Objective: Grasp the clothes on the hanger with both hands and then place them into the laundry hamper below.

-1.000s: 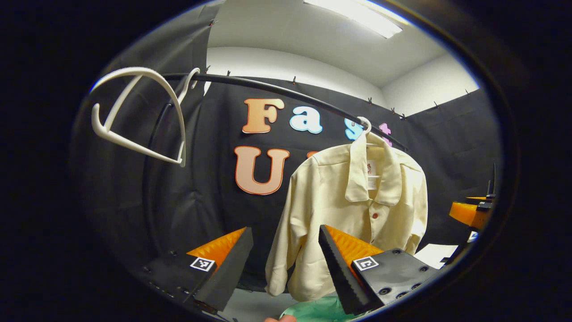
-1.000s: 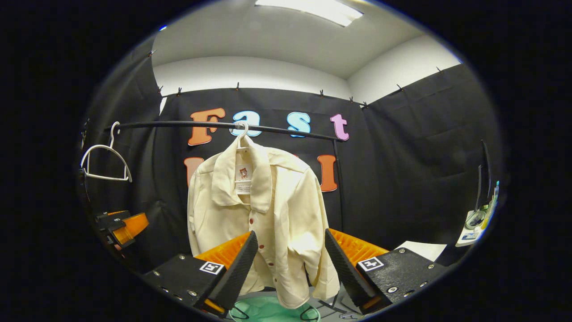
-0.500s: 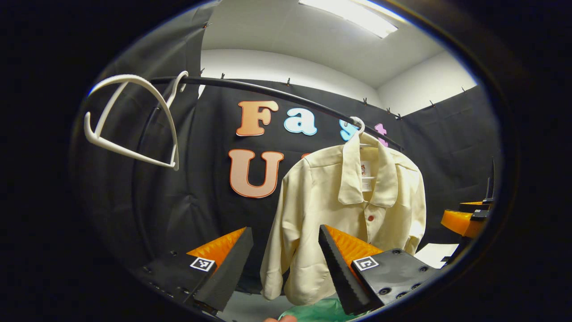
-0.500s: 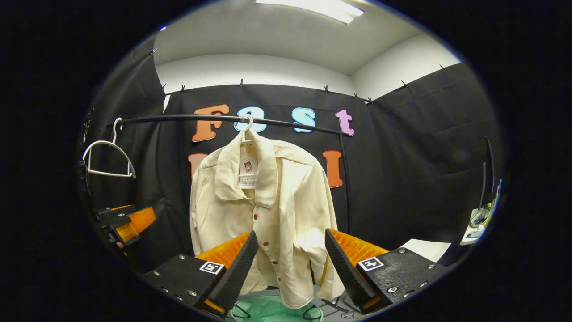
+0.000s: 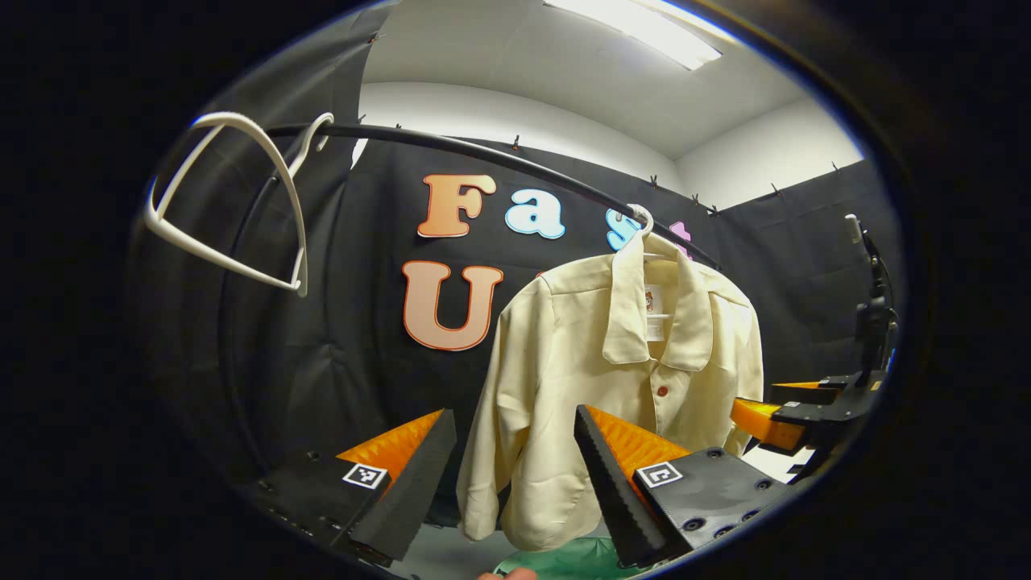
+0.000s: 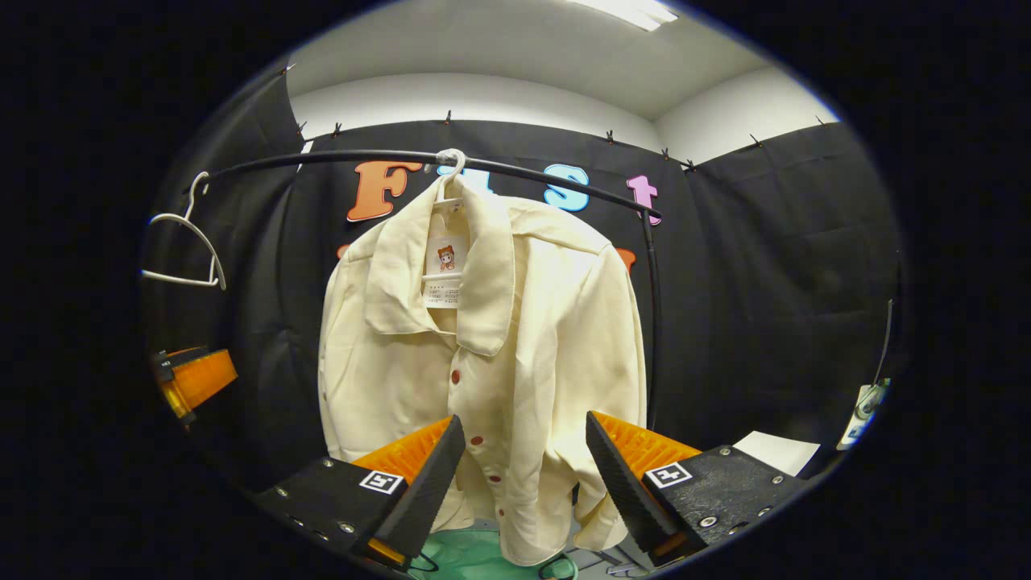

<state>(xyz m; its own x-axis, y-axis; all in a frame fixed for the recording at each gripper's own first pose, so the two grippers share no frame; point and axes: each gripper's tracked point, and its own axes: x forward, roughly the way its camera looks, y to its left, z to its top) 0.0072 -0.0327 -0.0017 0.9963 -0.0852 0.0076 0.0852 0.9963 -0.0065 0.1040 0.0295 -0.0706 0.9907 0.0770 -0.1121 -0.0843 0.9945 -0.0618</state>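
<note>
A cream button-up shirt [image 5: 596, 379] hangs from a white hanger hook [image 5: 640, 217] on a black rail [image 5: 499, 161]. My left gripper [image 5: 513, 415] is open, short of the shirt's left sleeve, with nothing between its fingers. In the right gripper view the shirt [image 6: 515, 322] looms large straight ahead, and my right gripper [image 6: 523, 420] stands open before its lower front, not touching. A green hamper [image 6: 459, 556] sits under the shirt's hem. The right gripper's orange finger [image 5: 765, 423] shows by the shirt's right edge; the left gripper [image 6: 193, 379] shows at far left.
An empty white hanger [image 5: 233, 201] hangs at the rail's left end, also the empty hanger [image 6: 181, 250] in the right gripper view. A white surface [image 6: 765, 451] lies low on the right. The rail's upright post [image 6: 651, 322] stands just right of the shirt.
The right gripper has moved in toward the shirt, which now looks bigger in its view. It has also come farther into the left gripper view. Both grippers stay open.
</note>
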